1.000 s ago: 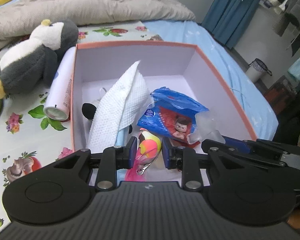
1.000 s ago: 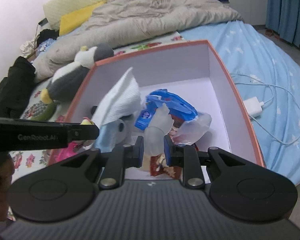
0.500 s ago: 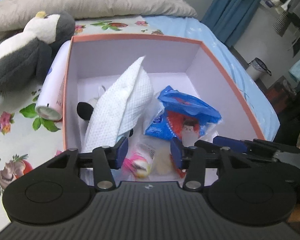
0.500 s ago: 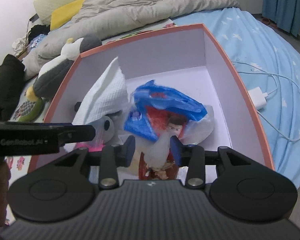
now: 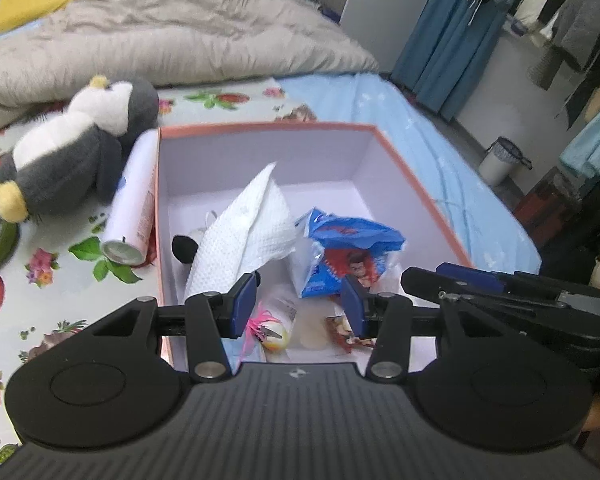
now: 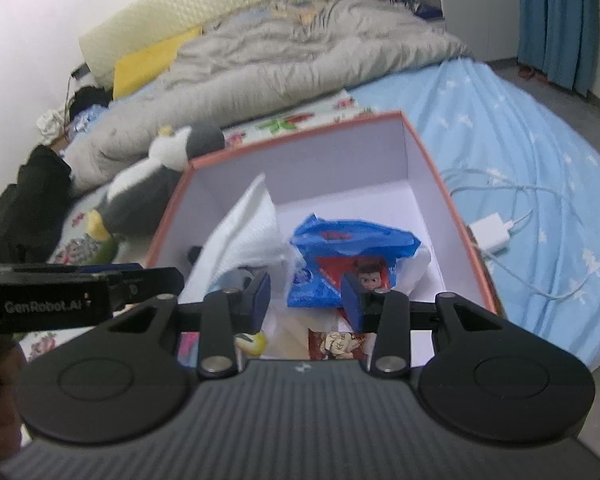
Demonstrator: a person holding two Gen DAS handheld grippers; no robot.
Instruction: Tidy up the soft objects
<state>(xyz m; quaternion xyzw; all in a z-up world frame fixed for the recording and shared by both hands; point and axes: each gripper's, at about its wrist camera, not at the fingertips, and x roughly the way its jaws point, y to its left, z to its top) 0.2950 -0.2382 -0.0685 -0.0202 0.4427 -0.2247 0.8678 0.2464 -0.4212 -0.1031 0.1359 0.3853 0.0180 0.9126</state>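
While both our left gripper (image 5: 298, 300) and right gripper (image 6: 305, 296) hang open, empty, the box (image 5: 416, 184) rim ahead leaves room; items beneath are partly hidden.

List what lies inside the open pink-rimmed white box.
Inside the pink-rimmed white box: white paper towel, blue snack bag, pink-and-yellow toy and a black-and-white plush, mostly covered by the towel.

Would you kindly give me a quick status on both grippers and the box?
Left gripper open, nothing held. Right gripper open, nothing held. Box holds white cloth, blue packet. Penguin plush outside, beside spray can.
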